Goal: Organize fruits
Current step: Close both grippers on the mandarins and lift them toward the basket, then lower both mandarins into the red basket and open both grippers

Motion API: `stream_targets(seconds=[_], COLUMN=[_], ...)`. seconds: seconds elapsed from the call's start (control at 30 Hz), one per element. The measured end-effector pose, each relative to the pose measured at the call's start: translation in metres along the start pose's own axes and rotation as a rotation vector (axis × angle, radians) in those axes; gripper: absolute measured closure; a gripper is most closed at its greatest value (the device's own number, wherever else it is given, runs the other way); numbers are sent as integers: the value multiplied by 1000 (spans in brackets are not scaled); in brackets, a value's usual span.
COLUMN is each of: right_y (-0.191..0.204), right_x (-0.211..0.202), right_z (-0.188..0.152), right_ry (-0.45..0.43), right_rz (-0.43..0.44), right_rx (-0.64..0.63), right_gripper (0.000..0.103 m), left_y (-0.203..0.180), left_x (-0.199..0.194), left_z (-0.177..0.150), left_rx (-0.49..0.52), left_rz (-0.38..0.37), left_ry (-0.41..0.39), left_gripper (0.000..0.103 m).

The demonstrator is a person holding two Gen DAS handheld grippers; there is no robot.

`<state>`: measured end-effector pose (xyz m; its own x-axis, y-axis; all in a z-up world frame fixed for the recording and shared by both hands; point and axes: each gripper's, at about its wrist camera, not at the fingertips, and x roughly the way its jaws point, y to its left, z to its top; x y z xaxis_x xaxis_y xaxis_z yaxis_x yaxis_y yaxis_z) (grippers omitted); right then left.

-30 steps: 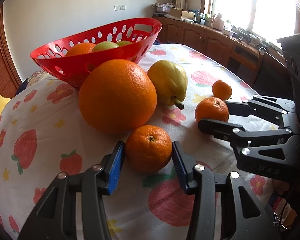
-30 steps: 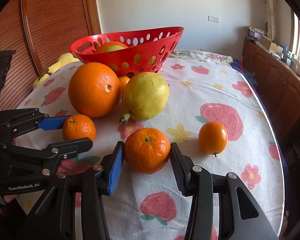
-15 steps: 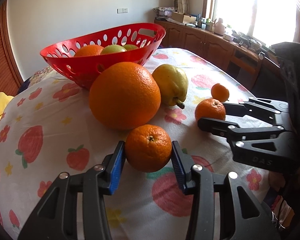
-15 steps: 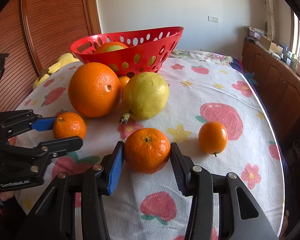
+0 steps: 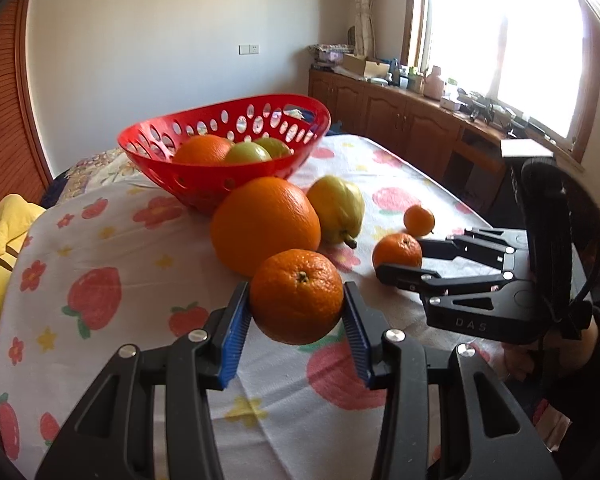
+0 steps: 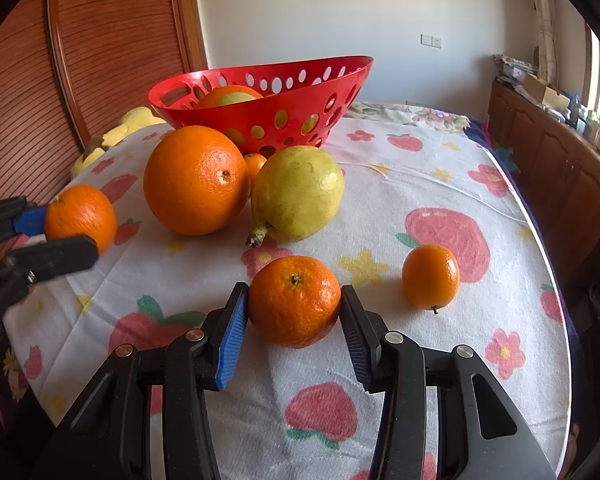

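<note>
Since a second ago the left gripper (image 5: pixel 296 312) has lifted its small orange (image 5: pixel 296 296) clear of the cloth; the fruit now hangs above the printed strawberries, and the red basket sits lower in the left wrist view. Its ribbed blue pads (image 5: pixel 234 340) pinch the dimpled, round fruit from both sides.

The right gripper (image 6: pixel 294 316) has not shifted. Its pads press the flanks of a second mandarin (image 6: pixel 294 300), glossy and slightly flattened, which rests on the tablecloth (image 6: pixel 400 184), a white woven fabric with strawberry and flower prints.

Behind, a large orange (image 6: pixel 196 180) with pebbled skin stands just beside a yellow-green pear (image 6: pixel 298 194), whose stubby stem points toward the camera. A tiny orange (image 6: pixel 255 164) peeks out between them. An oval kumquat-like fruit (image 6: pixel 431 276) lies alone to the right of the right gripper.

The red plastic basket (image 5: pixel 220 182), boat-shaped and pierced with oval holes, stands behind the loose fruit and holds an orange (image 5: pixel 202 150) and two green fruits (image 5: pixel 248 153).
</note>
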<state>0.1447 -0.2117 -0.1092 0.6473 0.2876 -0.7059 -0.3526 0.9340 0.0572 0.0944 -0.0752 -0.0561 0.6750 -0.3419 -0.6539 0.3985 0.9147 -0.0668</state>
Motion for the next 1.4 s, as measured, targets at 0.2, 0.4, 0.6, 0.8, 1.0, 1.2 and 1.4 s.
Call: stream_targets(seconds=[0.2,0.4,0.6,0.8,1.0,1.2,1.4], right_y=[1,1,0,-4,-12,-21,-25], right_x=[0,-1,-1,-12,-31,-30,0], right_z=[0,0,1,12,46,95,148], right_ry=[-3,-4,4,-6,-60,-95,-98], right_rz=[-1,0,4,21,35,49,78], right_rx=[-2,0,7,1,-35,-76,-123], right_gripper=[57,57,57,57,57,57,57], left_y=[5,5,8,18,38,64,82], left_x=[-7,-15,-17,-14,-7,12,35], left_z=[5,15,31,49,72,98,117], left_rx=[-6,-1,6,11,-6,-14,-19], left_rz=[11,4,-9,-2,23,63,95], left_ry=[-21,-54,-93,-113,-135,-129,-119], left_gripper=[59,59,59,59,59,59,59])
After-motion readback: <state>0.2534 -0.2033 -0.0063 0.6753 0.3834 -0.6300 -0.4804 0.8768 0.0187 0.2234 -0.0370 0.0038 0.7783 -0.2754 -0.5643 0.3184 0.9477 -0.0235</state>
